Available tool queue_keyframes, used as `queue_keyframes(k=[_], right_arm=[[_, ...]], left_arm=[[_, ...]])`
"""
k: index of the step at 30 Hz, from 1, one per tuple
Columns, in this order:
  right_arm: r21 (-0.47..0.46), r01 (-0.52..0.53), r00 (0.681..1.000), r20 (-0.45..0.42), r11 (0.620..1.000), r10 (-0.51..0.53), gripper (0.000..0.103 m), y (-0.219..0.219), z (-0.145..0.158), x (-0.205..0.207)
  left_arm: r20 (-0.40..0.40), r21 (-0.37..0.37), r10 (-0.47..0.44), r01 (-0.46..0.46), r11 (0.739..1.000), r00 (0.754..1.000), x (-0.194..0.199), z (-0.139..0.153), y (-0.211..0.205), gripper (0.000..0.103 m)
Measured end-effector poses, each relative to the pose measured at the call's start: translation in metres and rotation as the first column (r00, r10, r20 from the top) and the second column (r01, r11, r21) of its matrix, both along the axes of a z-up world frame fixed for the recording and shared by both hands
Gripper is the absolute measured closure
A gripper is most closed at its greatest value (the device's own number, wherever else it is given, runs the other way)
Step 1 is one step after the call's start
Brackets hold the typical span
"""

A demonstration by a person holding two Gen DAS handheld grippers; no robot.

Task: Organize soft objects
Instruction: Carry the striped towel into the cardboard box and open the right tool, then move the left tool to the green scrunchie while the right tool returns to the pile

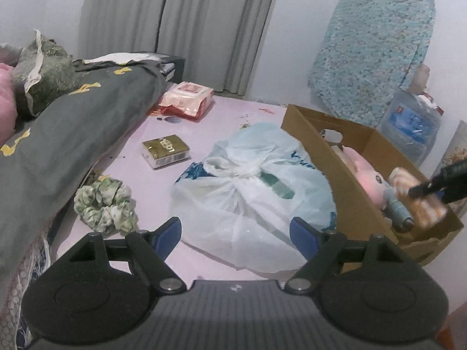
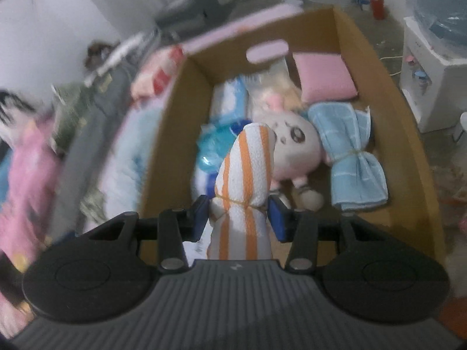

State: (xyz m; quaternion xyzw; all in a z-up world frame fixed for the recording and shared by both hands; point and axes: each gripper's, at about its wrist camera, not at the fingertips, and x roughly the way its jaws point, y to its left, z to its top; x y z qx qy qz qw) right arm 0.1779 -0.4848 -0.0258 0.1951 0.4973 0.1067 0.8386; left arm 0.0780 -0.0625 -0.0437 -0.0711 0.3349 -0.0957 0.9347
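Right gripper (image 2: 238, 214) clenched w/ an orange-striped towel roll (image 2: 248, 169) between its blue pads, held over the cardboard box (image 2: 402, 134), above a plush doll (image 2: 294, 148) & blue towel bundle (image 2: 350, 157). Left gripper (image 1: 235, 237) spread wide, nothing in it, above a white plastic bag (image 1: 248, 192) on the pink bed (image 1: 151, 192).

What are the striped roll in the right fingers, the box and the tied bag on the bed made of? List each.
Striped roll: woven cotton-like cloth, matte; a waffle texture shows.
Box: plain brown corrugated cardboard, matte; it has a cut handle hole.
Tied bag: thin, translucent, slightly glossy plastic film; contents show through its crinkles.
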Motion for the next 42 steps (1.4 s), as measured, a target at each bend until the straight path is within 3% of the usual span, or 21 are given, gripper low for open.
queue_keyframes(k=[5, 10, 16, 21, 26, 30, 37, 42], right_arm=[[-0.094, -0.118, 0.991, -0.071, 0.989, 0.112, 0.057, 0.036, -0.034, 0.018], [-0.08, -0.121, 0.988, -0.108, 0.989, 0.112, 0.05, 0.042, -0.049, 0.025], [-0.055, -0.065, 0.996, -0.068, 0.996, 0.062, 0.046, 0.034, -0.033, 0.019], [0.01, -0.072, 0.997, 0.013, 0.997, 0.071, 0.042, 0.045, 0.0, 0.016], [0.043, -0.175, 0.982, 0.078, 0.984, 0.171, 0.039, 0.093, 0.027, 0.028], [0.079, -0.275, 0.958, 0.106, 0.958, 0.267, 0.034, 0.148, 0.039, 0.051], [0.116, -0.395, 0.918, 0.097, 0.911, 0.386, 0.03, 0.241, 0.041, 0.104], [0.19, -0.416, 0.909, 0.064, 0.889, 0.412, 0.03, 0.282, 0.027, 0.136]], left_arm=[[-0.013, 0.017, 0.01, -0.009, 1.0, 1.0, 0.001, -0.007, 0.001, 0.02], [-0.014, 0.039, 0.014, -0.013, 0.999, 1.0, 0.0, -0.012, 0.005, 0.02], [0.009, 0.084, 0.04, -0.041, 0.996, 0.999, -0.002, -0.017, 0.011, 0.02], [0.056, 0.173, 0.104, -0.112, 0.979, 0.993, -0.005, -0.021, 0.016, 0.021], [0.114, 0.325, 0.146, -0.175, 0.929, 0.983, -0.006, -0.028, 0.016, 0.021], [0.139, 0.402, 0.145, -0.19, 0.896, 0.98, 0.0, -0.031, 0.021, 0.021], [0.127, 0.431, 0.154, -0.194, 0.881, 0.98, 0.019, -0.034, 0.036, 0.021], [0.12, 0.423, 0.179, -0.213, 0.88, 0.977, 0.02, -0.034, 0.043, 0.021]])
